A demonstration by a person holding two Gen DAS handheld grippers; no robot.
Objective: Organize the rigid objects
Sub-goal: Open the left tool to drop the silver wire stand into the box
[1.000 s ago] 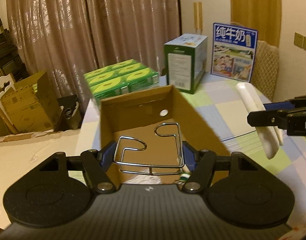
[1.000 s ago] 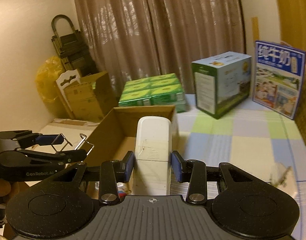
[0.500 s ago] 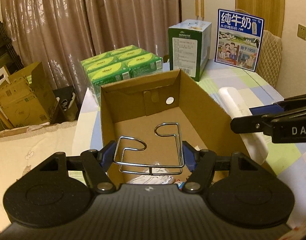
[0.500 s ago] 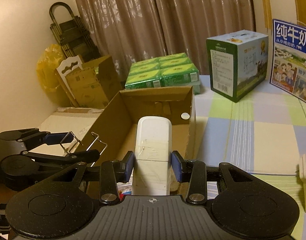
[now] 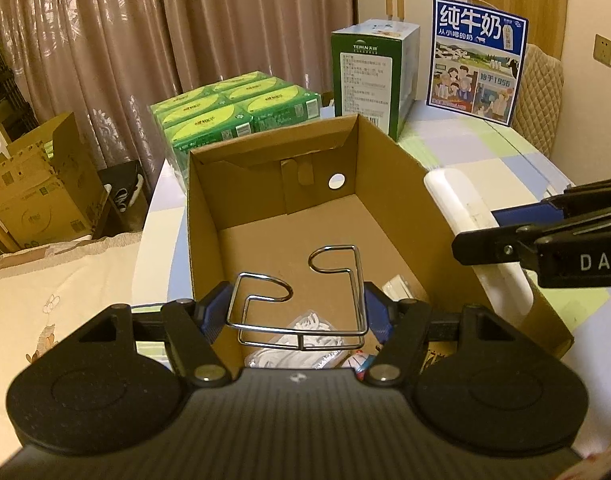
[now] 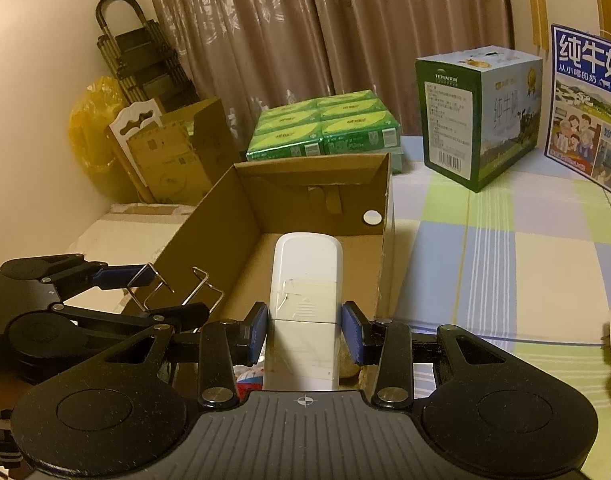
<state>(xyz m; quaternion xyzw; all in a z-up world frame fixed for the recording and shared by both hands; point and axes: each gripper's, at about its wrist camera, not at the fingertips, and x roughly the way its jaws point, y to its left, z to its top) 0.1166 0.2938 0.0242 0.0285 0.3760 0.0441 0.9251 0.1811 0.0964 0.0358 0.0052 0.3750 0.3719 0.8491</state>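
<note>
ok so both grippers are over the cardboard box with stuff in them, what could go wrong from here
1. The wire rack is pinched only at its thin sides by the left gripper; it could twist or slip out.
2. The white remote in the right gripper hangs near the cardboard box wall and may clip it.
3. The grippers are close together and might collide.

Two close wrist fisheyes, angled downward, sharing the cardboard box [image 5: 389, 184] interior.
</note>
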